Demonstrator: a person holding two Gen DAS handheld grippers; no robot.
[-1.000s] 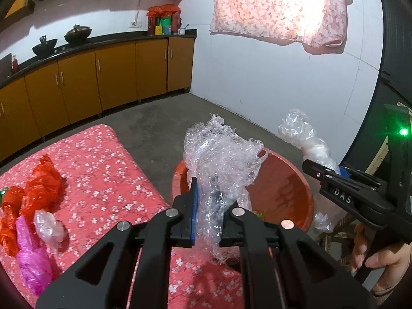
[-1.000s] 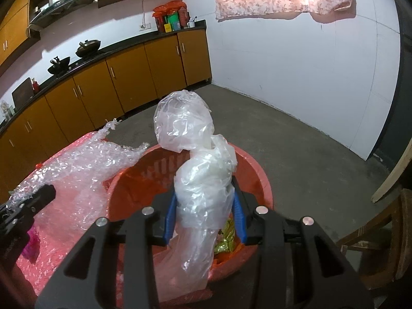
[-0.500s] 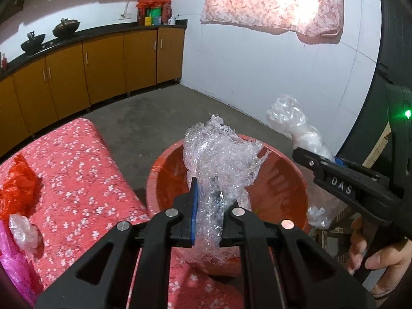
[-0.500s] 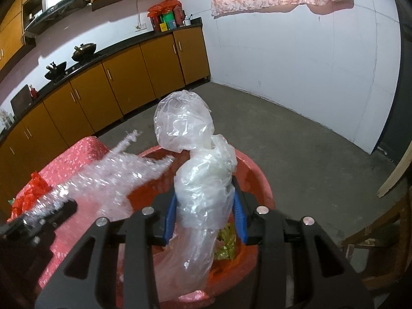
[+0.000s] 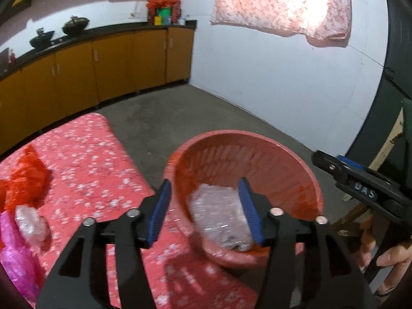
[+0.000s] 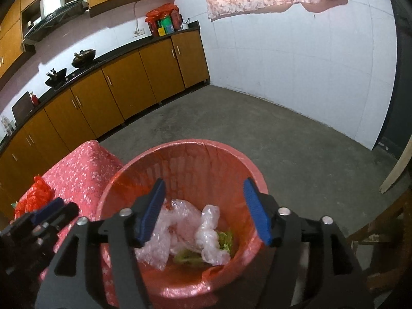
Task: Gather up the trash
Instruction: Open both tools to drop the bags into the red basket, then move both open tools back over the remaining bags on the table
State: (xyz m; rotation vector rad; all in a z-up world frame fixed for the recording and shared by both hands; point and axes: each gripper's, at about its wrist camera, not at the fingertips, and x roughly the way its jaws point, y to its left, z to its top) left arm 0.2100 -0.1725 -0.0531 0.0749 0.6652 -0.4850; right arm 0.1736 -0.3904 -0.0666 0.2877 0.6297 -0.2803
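A red plastic basket [image 5: 303, 170] [image 6: 231, 159] stands on the floor beside the table. My left gripper [image 5: 206, 206] is open over its near left rim; a wad of bubble wrap [image 5: 219, 213] lies in the basket below it. My right gripper [image 6: 206, 206] is open and empty above the basket. Inside lie the bubble wrap [image 6: 164, 234], a clear plastic bag [image 6: 211, 234] and green wrappers [image 6: 224, 239]. The right gripper also shows at the right of the left wrist view [image 5: 360, 188].
A table with a pink flowered cloth [image 5: 85, 159] holds a red bag [image 5: 25, 177], a clear bag [image 5: 31, 221] and a pink bag [image 5: 15, 262]. Orange cabinets [image 6: 123, 92] line the far wall. A wooden chair [image 6: 386, 231] stands at the right.
Both grippers opened. The bubble wrap dropped from the left gripper and the clear bag dropped from the right gripper, both into the basket.
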